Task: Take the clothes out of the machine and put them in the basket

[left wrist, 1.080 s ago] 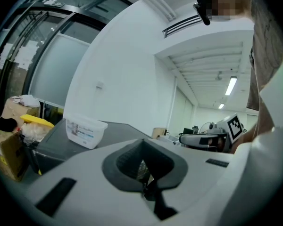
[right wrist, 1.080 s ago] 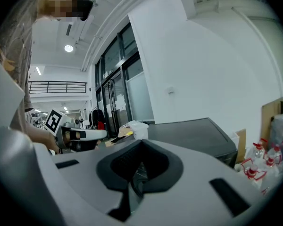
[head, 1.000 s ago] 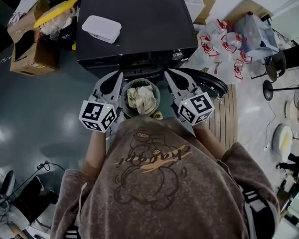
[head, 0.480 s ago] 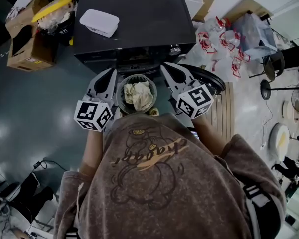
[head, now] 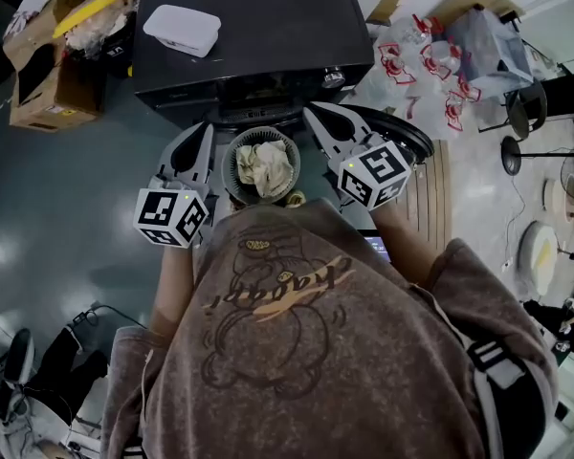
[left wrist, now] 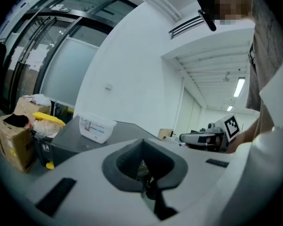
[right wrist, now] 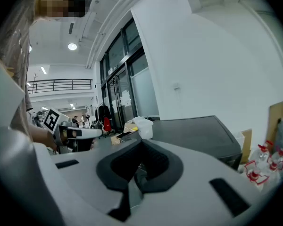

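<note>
Here we are, looking straight down. The round grey slatted basket [head: 231, 156] sits on the floor right against the front of the dark grey box-shaped machine [head: 258, 27], with a crumpled cream cloth bundle [head: 265, 168] already lying inside it.

The left gripper [head: 203, 140] lies just beside the basket's left rim and the right gripper [head: 316, 118] just beside its right rim, so the basket sits squarely between them. Both point away from the person toward the machine front.

Each gripper's own view shows its jaws pressed together with nothing between them, so both are empty.

Now the relation that matters. Anything left to fetch lies ahead of the jaws, past the basket, and the machine's mouth faces back at the person. From above that opening is hidden under the machine's top edge, so I can't say whether anything remains inside.

The dark round door [head: 407, 142] hangs open on the right, touching nothing, and the right gripper's tips reach further forward. I'd judge the right hand the nearer one for any reach in.

The bundle in the basket is a loose heap with no clear long axis and points nowhere in particular. It fills the middle, its folds rising to about rim level.

A white lidded plastic box [head: 182, 29] rests on the machine's top, well clear of both hands.
</note>
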### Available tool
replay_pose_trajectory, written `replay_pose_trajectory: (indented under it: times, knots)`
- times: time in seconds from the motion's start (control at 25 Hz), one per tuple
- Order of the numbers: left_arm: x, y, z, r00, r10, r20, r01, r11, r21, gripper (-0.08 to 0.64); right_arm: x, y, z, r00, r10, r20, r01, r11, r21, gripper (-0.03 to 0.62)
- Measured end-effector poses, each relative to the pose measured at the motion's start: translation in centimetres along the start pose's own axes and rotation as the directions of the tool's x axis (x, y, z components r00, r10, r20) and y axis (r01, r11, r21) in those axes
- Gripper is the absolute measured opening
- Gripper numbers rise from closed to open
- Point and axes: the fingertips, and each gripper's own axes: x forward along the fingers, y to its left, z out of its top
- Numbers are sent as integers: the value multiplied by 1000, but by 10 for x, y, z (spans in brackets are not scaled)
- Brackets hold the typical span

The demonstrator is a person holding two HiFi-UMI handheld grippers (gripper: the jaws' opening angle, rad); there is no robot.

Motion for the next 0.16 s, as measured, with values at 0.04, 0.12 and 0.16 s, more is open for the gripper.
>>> replay_pose_trajectory:
  times: [0.04,0.12,0.16]
  knots:
    - [-1,1,0,1000,3,-1,-3,1000,-2,6,2,1,0,1000,7,-4,-7,1000,-4,-5]
    - [-1,4,0,1000,11,-1,-11,1000,-5,6,6,4,1,1000,24,-11,-25,1000,-17,-5]
    - [-1,6,0,1000,14,-1,-14,1000,-5,6,8,5,2,999,33,-14,-33,999,-24,-6]
